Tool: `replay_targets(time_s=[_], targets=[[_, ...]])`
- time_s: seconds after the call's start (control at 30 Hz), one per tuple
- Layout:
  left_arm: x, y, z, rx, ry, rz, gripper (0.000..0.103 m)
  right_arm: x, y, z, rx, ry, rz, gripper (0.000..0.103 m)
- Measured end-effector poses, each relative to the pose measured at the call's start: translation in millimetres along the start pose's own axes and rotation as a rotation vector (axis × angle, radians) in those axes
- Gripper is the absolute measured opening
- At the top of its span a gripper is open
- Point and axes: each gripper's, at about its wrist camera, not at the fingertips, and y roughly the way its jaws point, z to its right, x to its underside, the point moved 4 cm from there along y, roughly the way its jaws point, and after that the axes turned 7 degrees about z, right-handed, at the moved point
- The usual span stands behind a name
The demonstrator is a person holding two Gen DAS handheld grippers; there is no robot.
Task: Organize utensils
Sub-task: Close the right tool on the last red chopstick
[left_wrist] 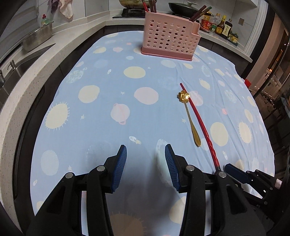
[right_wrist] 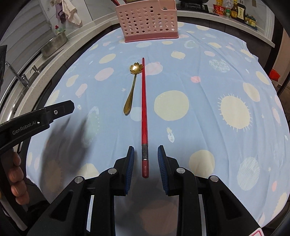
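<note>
A red chopstick (right_wrist: 144, 101) lies on the blue patterned tablecloth (right_wrist: 199, 81), running straight away from me. Its thick near end sits between the blue pads of my right gripper (right_wrist: 145, 148), with a gap on each side, so that gripper is open and not pressing. A gold flower-bowl spoon (right_wrist: 133, 85) lies just left of the chopstick. The pink perforated utensil holder (right_wrist: 146, 23) stands at the far edge with chopsticks in it. My left gripper (left_wrist: 145, 150) hovers open over bare cloth, left of the spoon (left_wrist: 188, 116) and chopstick (left_wrist: 197, 123). The holder (left_wrist: 170, 38) is far ahead.
A white counter (left_wrist: 32, 78) with a sink and a metal colander (left_wrist: 38, 36) curves along the left. Sauce bottles (left_wrist: 223, 27) and a stove with a pan (left_wrist: 183, 7) stand behind the table. A person's hand (right_wrist: 16, 172) holds the left gripper's body (right_wrist: 36, 119) at the left.
</note>
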Motion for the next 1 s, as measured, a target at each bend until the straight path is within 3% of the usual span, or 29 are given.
replay_targets(time_s=[0.27, 0.43, 0.67, 0.77, 1.0], targets=[[4, 2, 4, 0.002, 0.013, -0.008, 0.042, 1, 4, -2, 0.019, -0.02, 0.007, 0.021], [5, 5, 6, 0.007, 0.017, -0.015, 0.042, 1, 6, 0, 0.03, -0.021, 0.008, 0.008], [8, 10, 9, 0.014, 0.02, -0.031, 0.042, 1, 3, 4, 0.038, -0.008, 0.017, 0.007], [7, 11, 11, 0.014, 0.02, -0.033, 0.052, 0, 1, 11, 0.043, 0.014, 0.026, 0.007], [2, 20, 33, 0.053, 0.052, -0.042, 0.052, -5, -8, 30, 0.049, 0.069, 0.046, 0.007]])
